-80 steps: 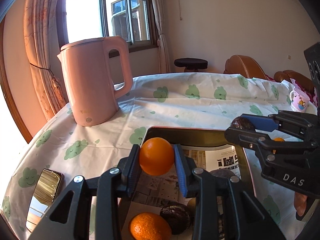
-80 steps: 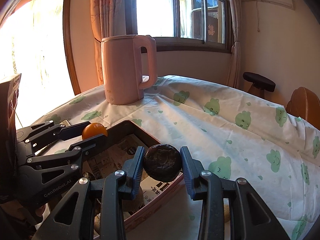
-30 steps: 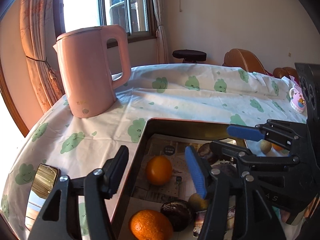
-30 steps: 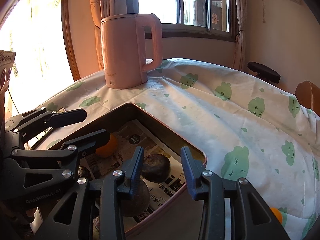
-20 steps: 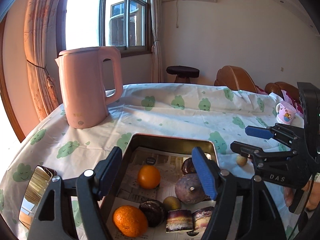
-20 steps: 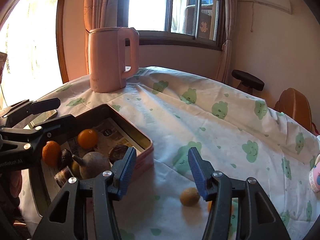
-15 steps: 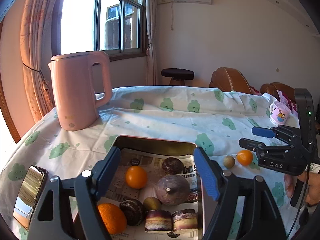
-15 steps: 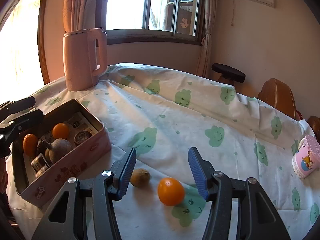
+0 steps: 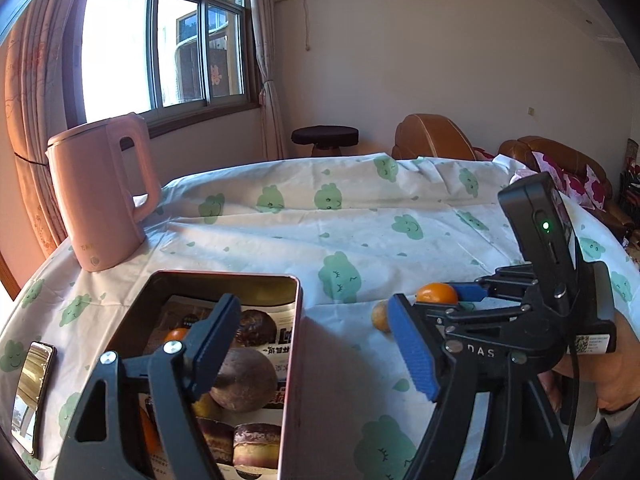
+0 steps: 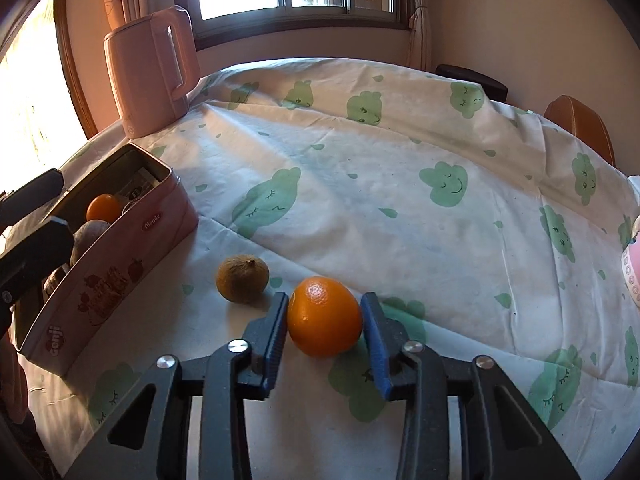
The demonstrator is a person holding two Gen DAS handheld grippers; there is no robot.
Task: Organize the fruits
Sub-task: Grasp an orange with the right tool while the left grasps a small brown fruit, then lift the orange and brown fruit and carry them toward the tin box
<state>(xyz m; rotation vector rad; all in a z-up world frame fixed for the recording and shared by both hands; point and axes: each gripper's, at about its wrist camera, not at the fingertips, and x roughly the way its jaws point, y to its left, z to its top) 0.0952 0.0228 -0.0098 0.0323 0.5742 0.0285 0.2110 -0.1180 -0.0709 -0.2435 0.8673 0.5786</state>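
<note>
Sunlit and draped in a cloud-print cloth, your worktop carries loose fruit beside a pink tin.

Nearest item: your right gripper sits around the orange on the cloth. The pads stand at both flanks of the fruit, touching or nearly so; whether a firm clamp is made cannot be told. Risk: the orange is round and smooth, and the pads meet it near its widest line. A lift begun before the squeeze is complete may let it roll out forward onto the cloth.

Just beside it to the left lies a brown kiwi, apart from the pad. A sideways sweep toward the tin may knock it.

Your left gripper hangs wide open and empty over the tin's near side. It occupies the drop zone; bringing the orange in may cause the two tools to collide.

Farther on, the tin already holds several fruits, so a drop from height may bounce out.

Farthest, the pink kettle stands well clear.
</note>
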